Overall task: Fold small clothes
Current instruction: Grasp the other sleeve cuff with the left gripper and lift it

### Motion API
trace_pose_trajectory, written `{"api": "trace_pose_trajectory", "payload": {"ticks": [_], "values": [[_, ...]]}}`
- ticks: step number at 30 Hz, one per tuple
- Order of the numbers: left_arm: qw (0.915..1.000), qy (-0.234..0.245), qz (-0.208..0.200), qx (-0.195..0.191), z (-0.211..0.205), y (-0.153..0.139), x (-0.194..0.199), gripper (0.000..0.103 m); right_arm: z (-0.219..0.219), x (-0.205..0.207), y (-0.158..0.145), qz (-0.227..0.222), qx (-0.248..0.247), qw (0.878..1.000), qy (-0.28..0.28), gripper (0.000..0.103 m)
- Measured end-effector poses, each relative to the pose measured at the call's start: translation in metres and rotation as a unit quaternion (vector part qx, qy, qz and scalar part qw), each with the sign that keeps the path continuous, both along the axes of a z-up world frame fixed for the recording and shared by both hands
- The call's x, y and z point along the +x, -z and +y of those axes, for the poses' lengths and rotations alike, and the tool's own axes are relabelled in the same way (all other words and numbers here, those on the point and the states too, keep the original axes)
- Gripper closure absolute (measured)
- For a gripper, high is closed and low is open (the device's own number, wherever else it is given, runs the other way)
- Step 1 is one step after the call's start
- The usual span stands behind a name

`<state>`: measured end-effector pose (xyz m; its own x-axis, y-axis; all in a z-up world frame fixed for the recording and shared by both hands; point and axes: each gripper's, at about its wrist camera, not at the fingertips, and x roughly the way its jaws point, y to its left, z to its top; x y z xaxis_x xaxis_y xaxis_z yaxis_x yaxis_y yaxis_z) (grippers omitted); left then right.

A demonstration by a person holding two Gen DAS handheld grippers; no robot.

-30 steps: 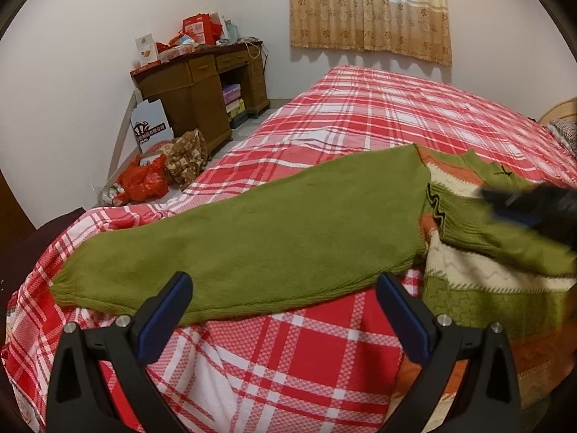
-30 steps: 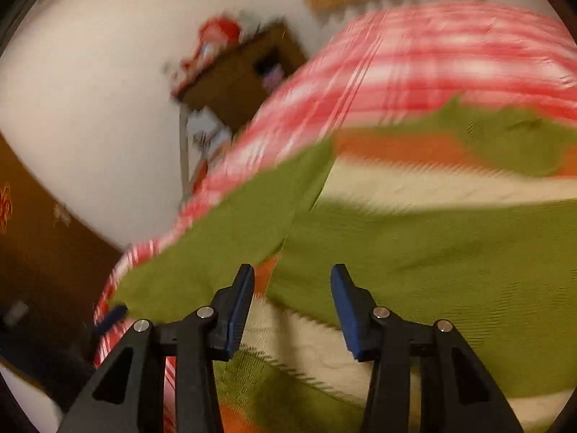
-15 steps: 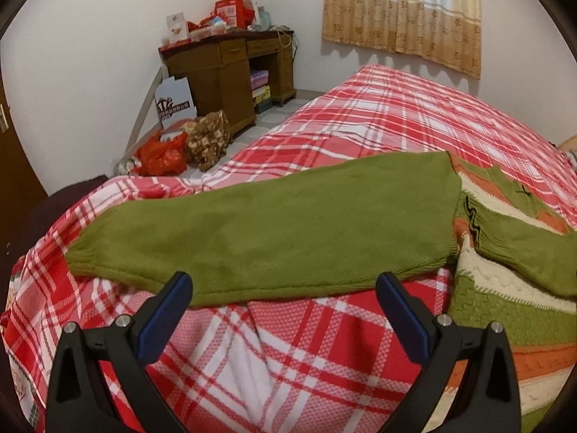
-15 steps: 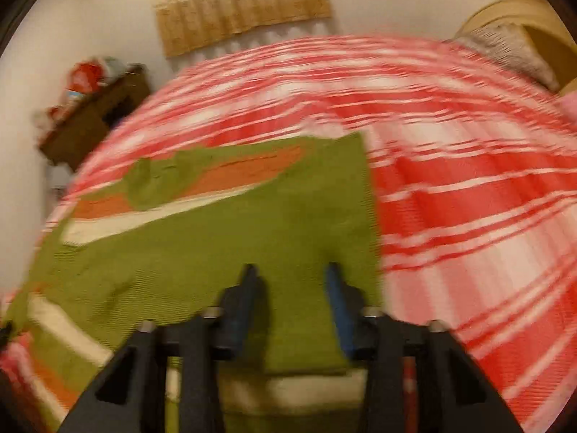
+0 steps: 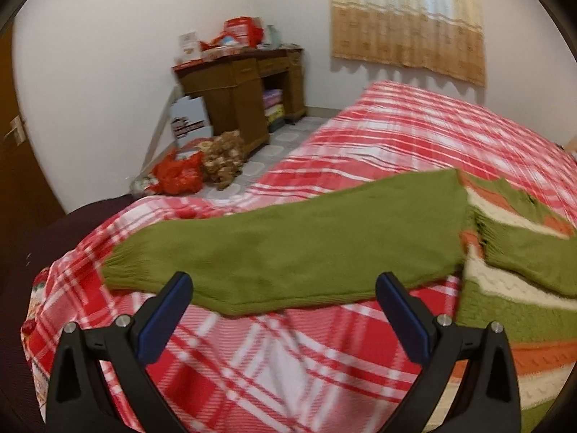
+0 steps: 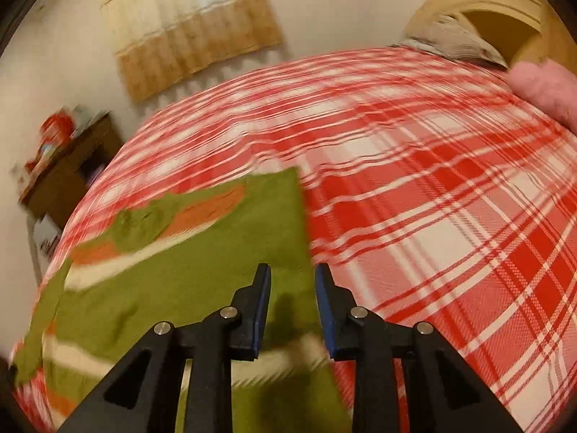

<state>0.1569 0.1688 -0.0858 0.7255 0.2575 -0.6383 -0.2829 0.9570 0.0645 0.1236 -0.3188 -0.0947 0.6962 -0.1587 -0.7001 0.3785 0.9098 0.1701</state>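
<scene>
A green knit sweater with orange and cream stripes lies flat on the red plaid bed. In the left wrist view its long green sleeve (image 5: 288, 245) stretches out to the left, and the striped body (image 5: 505, 288) lies at the right. My left gripper (image 5: 283, 310) is wide open and empty, just short of the sleeve's near edge. In the right wrist view the sweater (image 6: 180, 270) fills the lower left, with a sleeve folded across it. My right gripper (image 6: 292, 306) is partly open and empty above the sweater's right edge.
The plaid bedspread (image 6: 432, 180) spreads to the right, with a pink pillow (image 6: 544, 90) and a headboard (image 6: 505, 18) at the far end. A wooden desk (image 5: 241, 86) with clutter, bags (image 5: 176, 176) and a box stand on the floor to the left of the bed.
My right gripper has swung from the sweater's left side to its right edge and now faces the headboard. My left gripper has shifted slightly along the outstretched sleeve and stayed open.
</scene>
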Motion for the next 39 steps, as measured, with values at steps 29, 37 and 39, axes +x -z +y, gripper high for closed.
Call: {"api": "trace_pose_trajectory", "payload": {"ticks": [29,37,39], "values": [[0.9518,-0.202,0.013,-0.230,0.148,0.043,0.015,0.056,0.058,0.003,0.035,0.018,-0.071,0.993,-0.094,0.032],[0.9631,-0.179,-0.001,-0.201,0.143,0.039,0.020,0.095,0.058,0.003,0.035,0.018,-0.071,0.993,-0.094,0.032],[0.9727,-0.166,-0.017,-0.161,0.131,0.027,0.020,0.095,0.058,0.003,0.035,0.017,-0.071,0.993,-0.094,0.032]]}}
